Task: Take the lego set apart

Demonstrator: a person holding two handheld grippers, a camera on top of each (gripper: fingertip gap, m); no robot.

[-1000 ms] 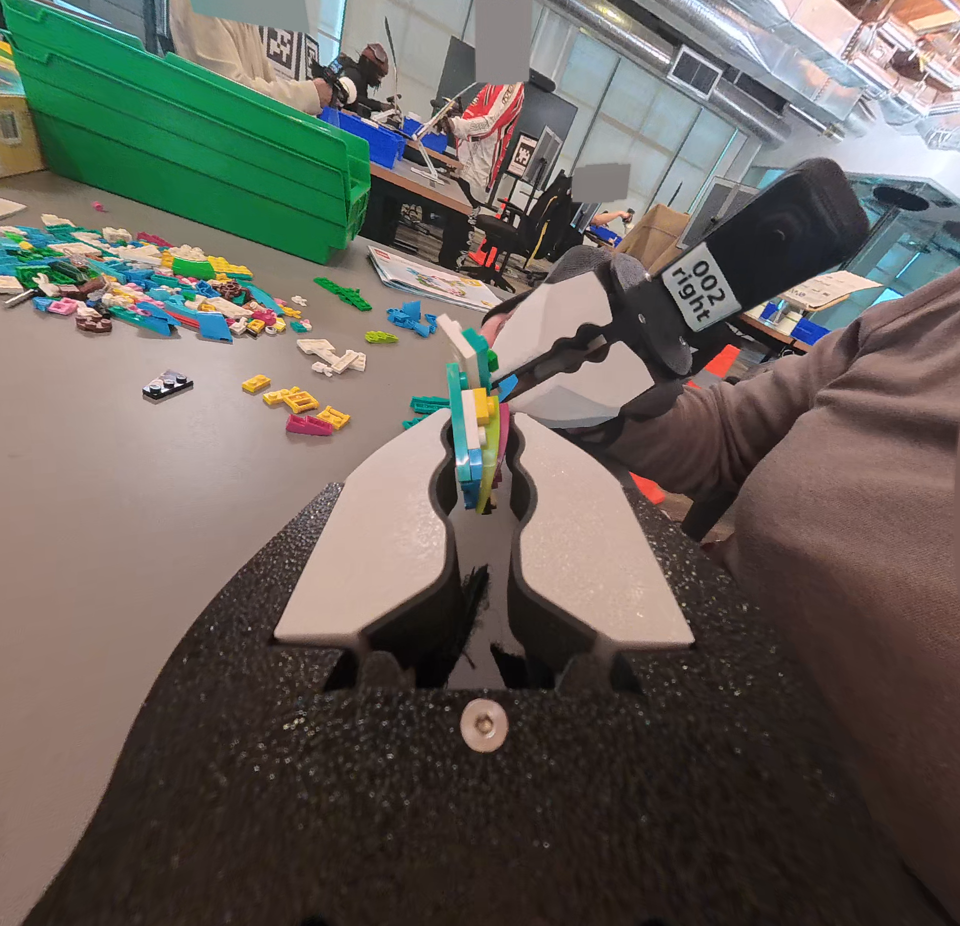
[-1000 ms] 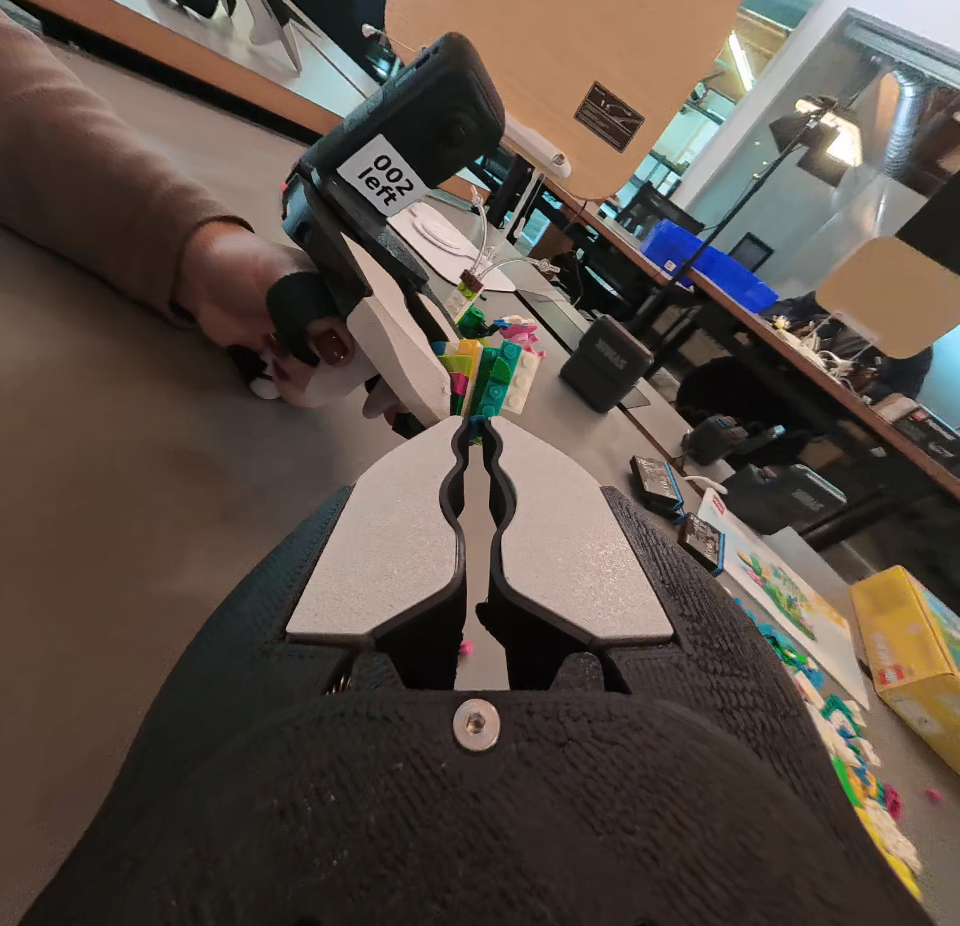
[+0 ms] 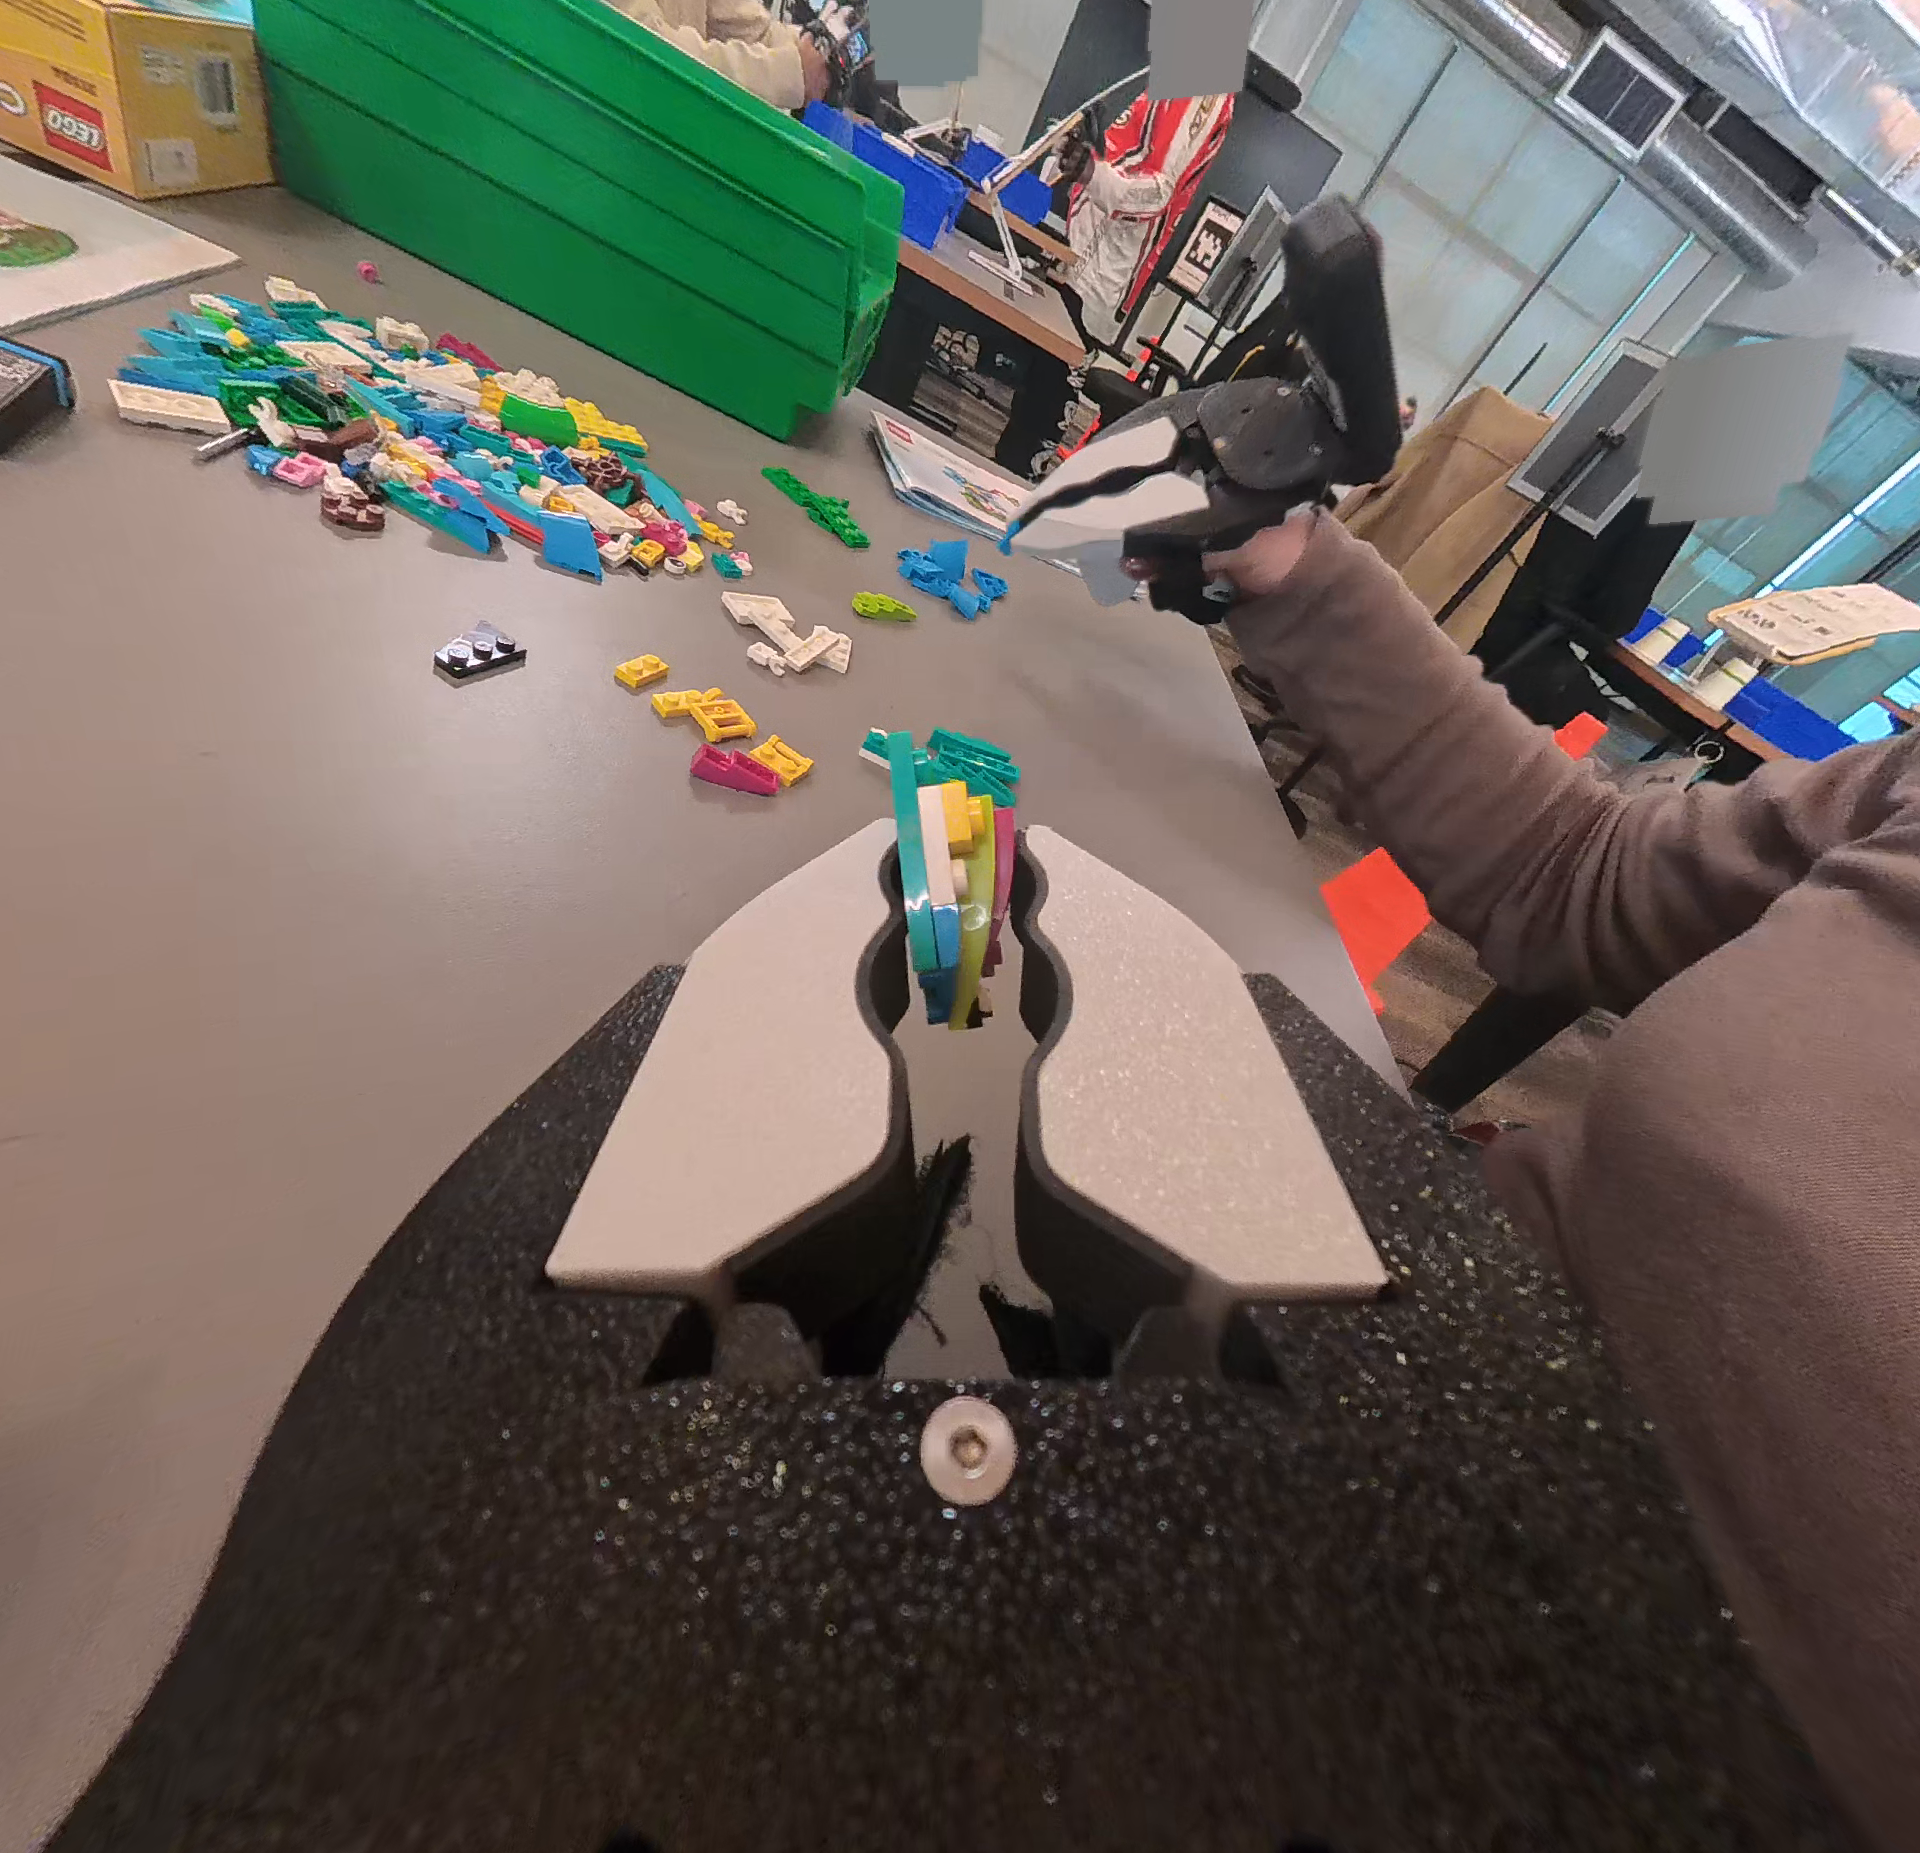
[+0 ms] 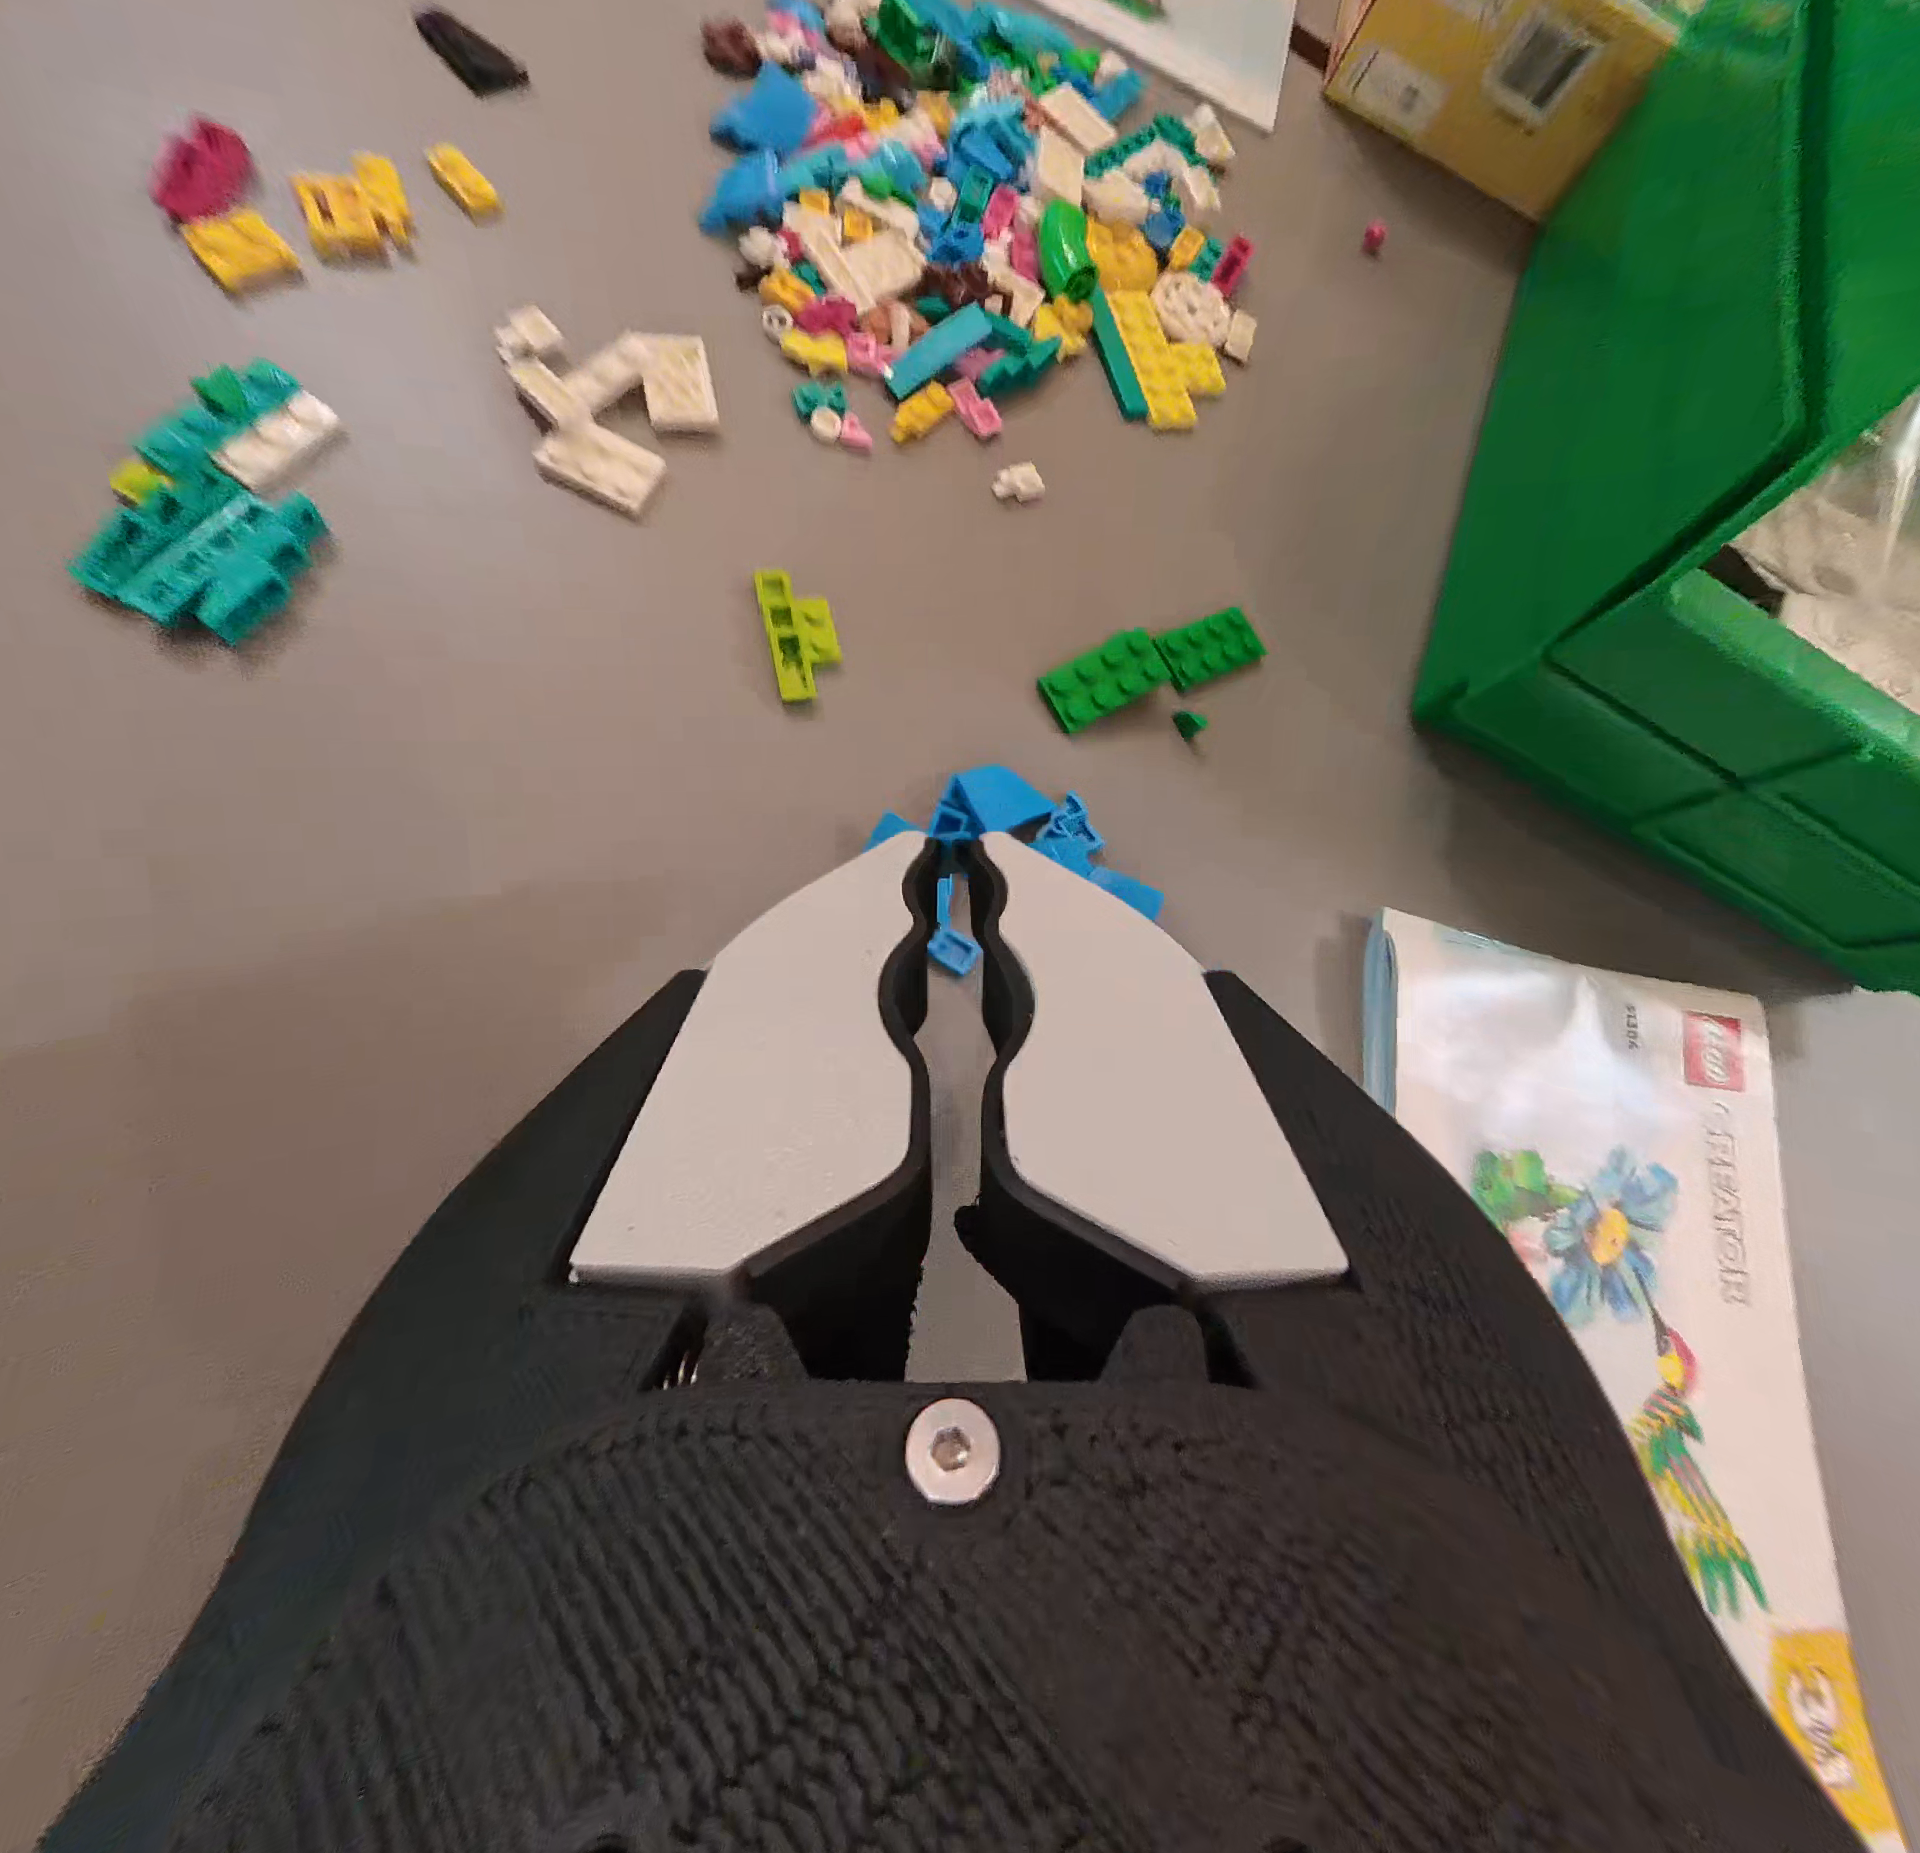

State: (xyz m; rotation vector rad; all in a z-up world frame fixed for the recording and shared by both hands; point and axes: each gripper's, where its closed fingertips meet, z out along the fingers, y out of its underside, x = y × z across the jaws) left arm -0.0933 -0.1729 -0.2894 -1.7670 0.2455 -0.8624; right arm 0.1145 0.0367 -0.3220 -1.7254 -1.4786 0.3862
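Left wrist view shows the left gripper point(image 3: 961, 847) with its fingers squeezed on a stack of flat lego plates point(image 3: 954, 894) above the grey tabletop point(image 3: 260, 868); right gripper point(image 4: 954, 847) pinches what looks like a small blue lego piece point(image 4: 948, 925), over a little blue pile point(image 4: 1023, 816); loose bricks point(image 4: 987, 214) lie near a green bin point(image 4: 1683, 453).

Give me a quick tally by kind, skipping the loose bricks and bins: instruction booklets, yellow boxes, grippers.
Instruction booklets: 2 (near booklet, far booklet)
Yellow box: 1
Grippers: 2 (left gripper shut on the lego set, right gripper shut on a blue piece)
Total: 5
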